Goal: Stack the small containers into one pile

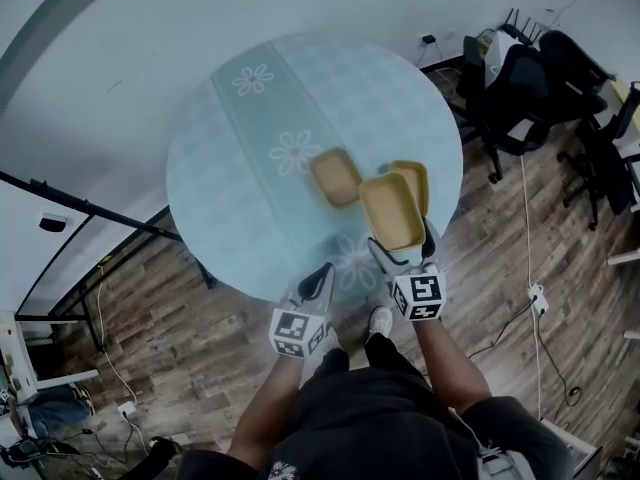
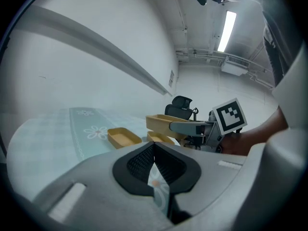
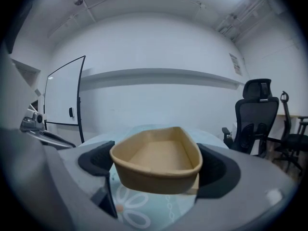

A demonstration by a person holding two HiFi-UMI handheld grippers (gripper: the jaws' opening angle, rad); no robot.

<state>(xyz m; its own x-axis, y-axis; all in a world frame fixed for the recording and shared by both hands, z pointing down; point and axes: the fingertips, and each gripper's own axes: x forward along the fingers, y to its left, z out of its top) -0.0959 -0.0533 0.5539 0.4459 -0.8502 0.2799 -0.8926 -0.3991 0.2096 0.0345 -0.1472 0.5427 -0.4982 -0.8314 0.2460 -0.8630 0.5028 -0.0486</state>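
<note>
Your R gripper pinches a tan shallow oblong paper container, raised off the pale blue round table, partly over a 2nd container. A 3rd container lies nearby. L gripper: fingers pressed together, empty.

Three cameras are looking at one table: one from overhead, two from low down.

The head camera is looking steeply down from well above, taking in the whole round top and the floor around it. The left gripper camera is sitting low at the table's near edge, facing across the top toward the right gripper. The right gripper camera is looking very close along its own jaws toward the wall, the container filling the middle. All three views are sharing that container; both gripper views are also catching a chair beyond the table.
</note>
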